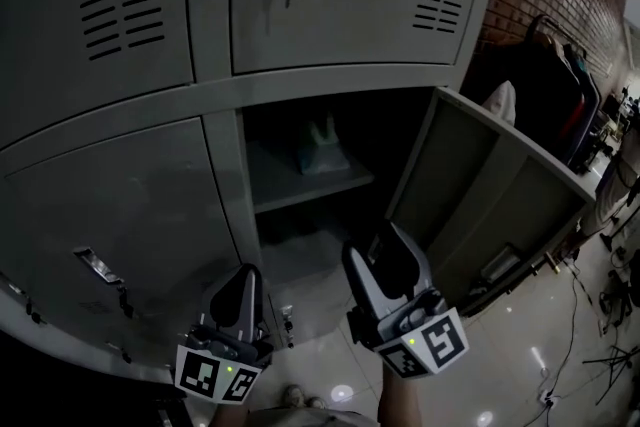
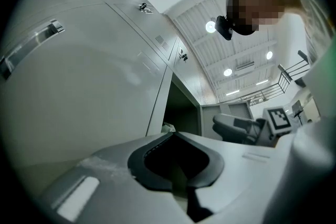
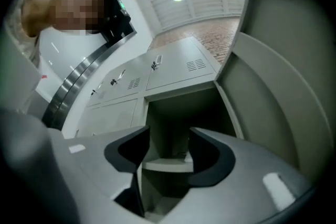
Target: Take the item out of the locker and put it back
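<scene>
Head view: right gripper (image 1: 372, 250) faces open locker (image 1: 300, 80).

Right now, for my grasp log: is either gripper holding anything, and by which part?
Nothing is held. The right gripper is open and empty; the left gripper is shut on nothing. The item lies on the locker shelf.

Left tongs (image 1: 246, 277): grey moulded shell, dark liner inside the fingers, pale rectangular label on one side. Left marker cube (image 1: 214, 375) at the rear, black-and-white squares, small green light glowing. Right tongs (image 1: 377, 247): same grey body and dark-lined fingers I see on the left. Right marker cube (image 1: 432, 343) matches, green light too. Operator wears a white top (image 3: 58, 55).
</scene>
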The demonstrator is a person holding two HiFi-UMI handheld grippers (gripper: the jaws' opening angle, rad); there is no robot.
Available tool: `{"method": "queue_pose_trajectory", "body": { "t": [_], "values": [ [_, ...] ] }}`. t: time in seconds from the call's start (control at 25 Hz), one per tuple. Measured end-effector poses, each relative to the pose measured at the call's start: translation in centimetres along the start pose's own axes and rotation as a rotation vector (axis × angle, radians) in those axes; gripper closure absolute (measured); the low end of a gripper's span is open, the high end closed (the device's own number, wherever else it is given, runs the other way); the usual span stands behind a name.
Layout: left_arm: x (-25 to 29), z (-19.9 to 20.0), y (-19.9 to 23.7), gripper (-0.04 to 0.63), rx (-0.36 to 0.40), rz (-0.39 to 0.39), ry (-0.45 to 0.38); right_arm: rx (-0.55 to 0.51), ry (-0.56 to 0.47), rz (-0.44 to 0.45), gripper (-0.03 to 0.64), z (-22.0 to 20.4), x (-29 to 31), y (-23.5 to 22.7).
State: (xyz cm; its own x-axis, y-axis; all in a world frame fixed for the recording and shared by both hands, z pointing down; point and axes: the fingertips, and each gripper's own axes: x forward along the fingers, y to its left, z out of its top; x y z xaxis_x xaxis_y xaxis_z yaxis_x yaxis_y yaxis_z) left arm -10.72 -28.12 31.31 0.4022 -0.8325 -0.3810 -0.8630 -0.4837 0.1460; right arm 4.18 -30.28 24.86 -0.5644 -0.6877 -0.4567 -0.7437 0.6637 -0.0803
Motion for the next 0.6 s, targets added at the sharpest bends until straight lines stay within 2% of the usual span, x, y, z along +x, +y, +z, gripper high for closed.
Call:
{"method": "queue_pose_trajectory", "body": {
  "t": [0.08, 0.16, 0.4, 0.6],
  "values": [
    [0.0, -0.2, -0.2, 0.592, -0.002, -0.004, 0.003, 0.086, -0.028, -0.042, 0.469, -1.7, -2.5, -0.3],
    [0.1, -0.5, -0.7, 0.592, -0.005, -0.015, 0.009, 0.157, -0.035, -0.075, 0.615, -3.0, -4.0, -0.6],
    [0.7, -0.4, -2.1, 0.592, -0.003, -0.051, 0.002, 0.146, -0.008, -0.079, 0.615, -3.5, -4.4, -0.2],
    [0.7, -0.1, -2.2, 0.592, -0.003, -0.048, -0.006, 0.155, 0.003, -0.081, 0.615, -3.5, -4.7, -0.3]
  ]
}}
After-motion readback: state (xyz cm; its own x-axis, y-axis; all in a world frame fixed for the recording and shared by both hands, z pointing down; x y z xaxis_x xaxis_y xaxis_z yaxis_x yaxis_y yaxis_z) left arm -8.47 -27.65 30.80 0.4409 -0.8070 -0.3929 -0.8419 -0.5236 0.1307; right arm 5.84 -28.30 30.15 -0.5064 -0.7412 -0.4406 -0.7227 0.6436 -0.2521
